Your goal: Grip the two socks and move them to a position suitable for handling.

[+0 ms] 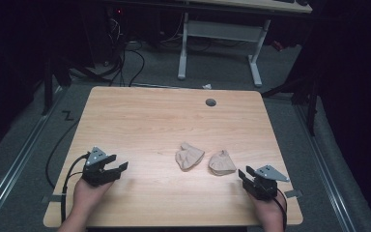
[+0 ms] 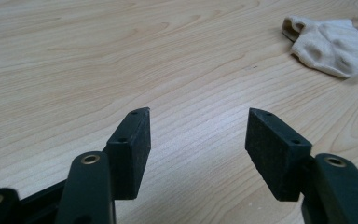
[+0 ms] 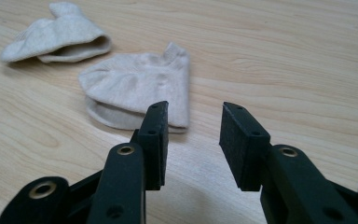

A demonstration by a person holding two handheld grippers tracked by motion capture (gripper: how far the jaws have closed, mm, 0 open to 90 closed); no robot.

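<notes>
A wooden table (image 1: 164, 121) takes up most of the high view, its light top bare apart from two small socks and a round grey hole (image 1: 210, 102) near the far edge. No box, bin or other container stands on it, so the socks lie loose on the wood.

The left gripper (image 1: 116, 164) rests near the front left corner, held in the person's left hand (image 1: 89, 193). Its jaws stand wide apart with nothing but bare wood between them, and they point toward the middle of the table. The right gripper (image 1: 244, 175) sits near the front right corner, held in the right hand (image 1: 269, 212). Its jaws are also apart and grip nothing; in the right gripper view they (image 3: 191, 114) aim at the nearer sock, which lies just beyond the tips without touching them.

The left sock (image 1: 189, 156) and the right sock (image 1: 221, 163) are both beige, crumpled and lying flat, side by side just right of the table's centre, with a narrow strip of wood between them. The right sock is close to the right gripper; the left sock is well apart from the left gripper.
</notes>
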